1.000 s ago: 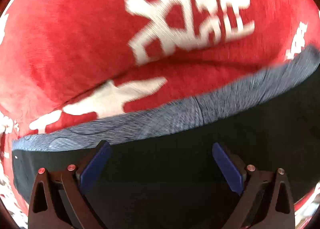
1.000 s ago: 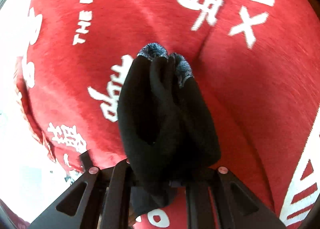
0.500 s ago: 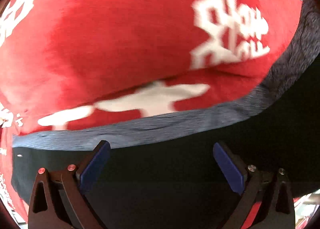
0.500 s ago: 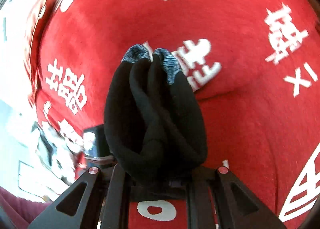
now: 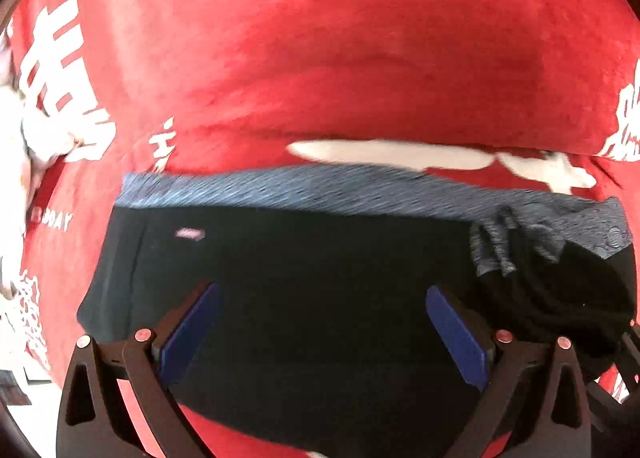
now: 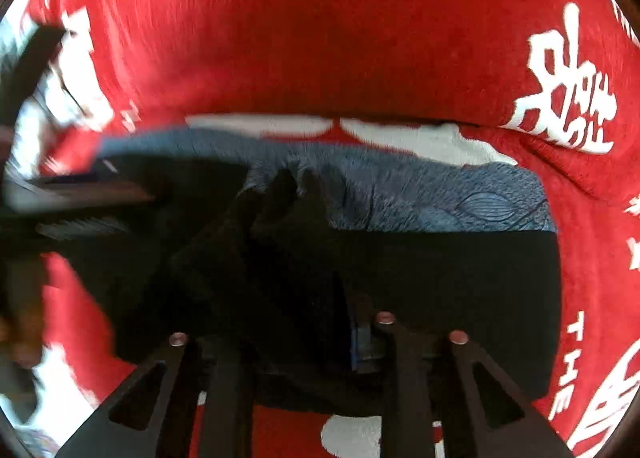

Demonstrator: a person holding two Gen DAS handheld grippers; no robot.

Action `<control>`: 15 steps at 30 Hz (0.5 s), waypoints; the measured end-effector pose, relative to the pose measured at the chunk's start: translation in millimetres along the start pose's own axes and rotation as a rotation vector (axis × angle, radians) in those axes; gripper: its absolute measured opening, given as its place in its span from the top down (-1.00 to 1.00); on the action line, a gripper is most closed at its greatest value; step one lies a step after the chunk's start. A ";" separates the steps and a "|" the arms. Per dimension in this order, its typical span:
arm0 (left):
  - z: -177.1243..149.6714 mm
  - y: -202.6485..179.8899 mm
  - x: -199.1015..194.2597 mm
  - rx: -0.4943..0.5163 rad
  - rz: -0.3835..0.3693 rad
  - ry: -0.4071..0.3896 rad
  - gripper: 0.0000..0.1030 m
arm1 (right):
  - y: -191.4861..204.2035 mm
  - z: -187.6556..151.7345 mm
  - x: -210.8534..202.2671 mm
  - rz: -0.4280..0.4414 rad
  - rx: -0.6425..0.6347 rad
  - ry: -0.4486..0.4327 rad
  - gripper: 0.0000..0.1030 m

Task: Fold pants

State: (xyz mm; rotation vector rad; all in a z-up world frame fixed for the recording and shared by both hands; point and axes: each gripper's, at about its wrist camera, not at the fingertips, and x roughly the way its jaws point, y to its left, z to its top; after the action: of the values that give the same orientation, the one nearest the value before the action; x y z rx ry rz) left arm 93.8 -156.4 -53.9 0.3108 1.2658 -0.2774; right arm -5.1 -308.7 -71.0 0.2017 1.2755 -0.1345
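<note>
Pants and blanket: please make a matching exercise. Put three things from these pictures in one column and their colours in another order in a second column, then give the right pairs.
Things:
1. pants
2. waistband
3. blanket

Colours:
A. red with white lettering
B. black
C. mottled grey-blue

Pairs: 1-B, 2-C, 3-A

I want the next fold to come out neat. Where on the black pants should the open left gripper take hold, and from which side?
Judging from the left wrist view, take the black pants at the flat corner of the grey-blue waistband, coming straight down over that edge. It lies flat and exposed on the red blanket, while the other end is bunched. The left gripper hangs open above.
</note>
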 end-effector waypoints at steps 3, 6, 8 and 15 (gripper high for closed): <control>-2.4 10.5 8.1 -0.028 -0.025 0.016 -1.00 | 32.7 3.8 -0.1 -0.064 -0.101 0.028 -0.38; -2.2 23.8 6.7 -0.041 -0.062 0.021 -1.00 | 60.8 1.0 -25.9 -0.037 -0.240 -0.010 -0.39; 2.7 23.5 5.9 -0.031 -0.089 0.021 -1.00 | 70.9 0.3 -49.8 0.051 -0.281 -0.045 -0.38; 0.1 -17.3 -18.2 0.092 -0.333 0.066 -1.00 | -75.4 -25.1 -47.3 0.444 0.491 0.056 -0.39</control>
State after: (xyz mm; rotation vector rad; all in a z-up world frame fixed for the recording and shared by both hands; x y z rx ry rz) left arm 82.4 -171.9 -37.7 0.1871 1.3711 -0.6153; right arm -58.0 -377.0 -38.3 0.9080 1.2075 -0.0577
